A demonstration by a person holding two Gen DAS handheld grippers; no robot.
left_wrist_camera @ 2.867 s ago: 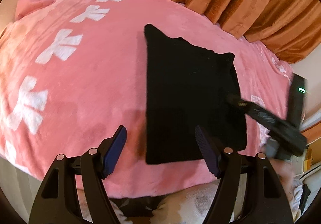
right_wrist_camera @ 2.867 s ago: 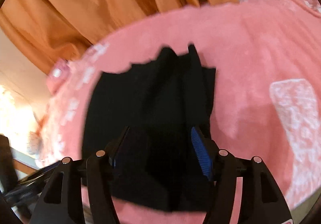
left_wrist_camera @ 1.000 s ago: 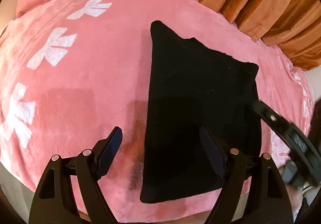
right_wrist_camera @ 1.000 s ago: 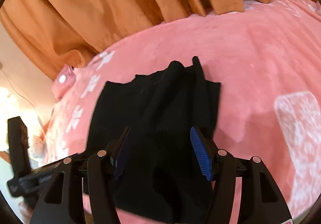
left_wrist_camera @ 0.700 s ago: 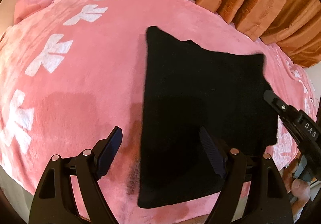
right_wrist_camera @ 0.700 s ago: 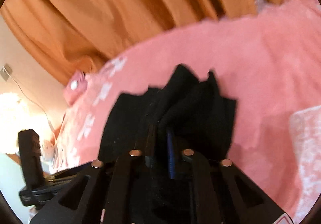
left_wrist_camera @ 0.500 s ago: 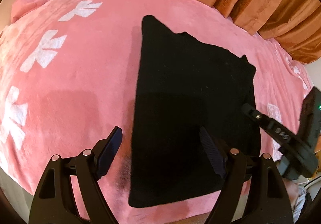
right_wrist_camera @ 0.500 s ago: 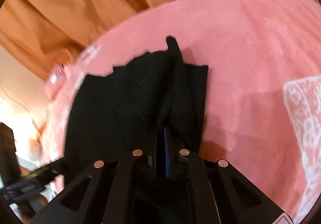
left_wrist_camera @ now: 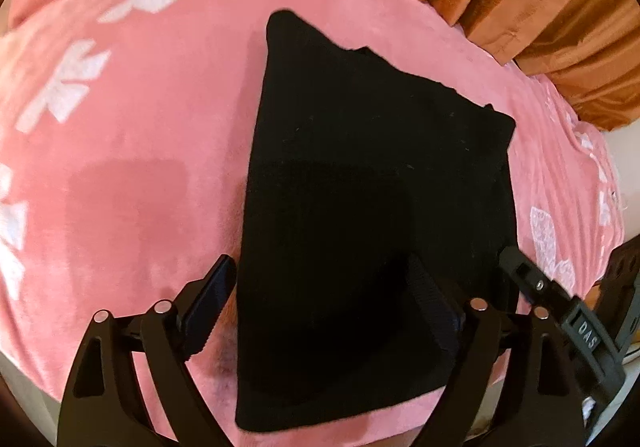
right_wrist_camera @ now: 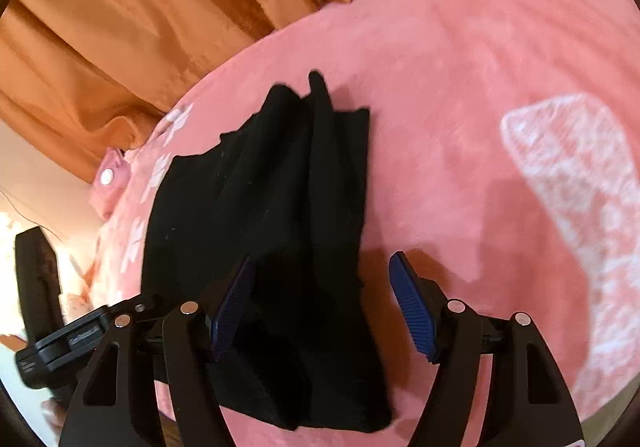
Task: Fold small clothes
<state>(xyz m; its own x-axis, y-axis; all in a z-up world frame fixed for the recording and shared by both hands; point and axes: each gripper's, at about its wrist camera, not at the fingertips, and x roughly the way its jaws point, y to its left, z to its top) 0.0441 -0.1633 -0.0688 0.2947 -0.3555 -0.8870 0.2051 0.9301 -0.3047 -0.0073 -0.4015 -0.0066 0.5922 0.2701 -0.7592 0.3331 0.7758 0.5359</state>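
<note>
Both tools are hovering low with jaws spread wide, gripping nothing: left gripper (left_wrist_camera: 316,303) straddling the near left edge of the black garment (left_wrist_camera: 372,183), right gripper (right_wrist_camera: 324,303) over its rumpled right side, likely lining up a pinch. Garment is lying on the pink blanket (left_wrist_camera: 132,135); orange curtains (right_wrist_camera: 152,7) are hanging beyond.

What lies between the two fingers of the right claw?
In the right wrist view, the rumpled right edge of the black cloth and a strip of pink blanket lie between the open right claw's fingers, ungripped.
</note>
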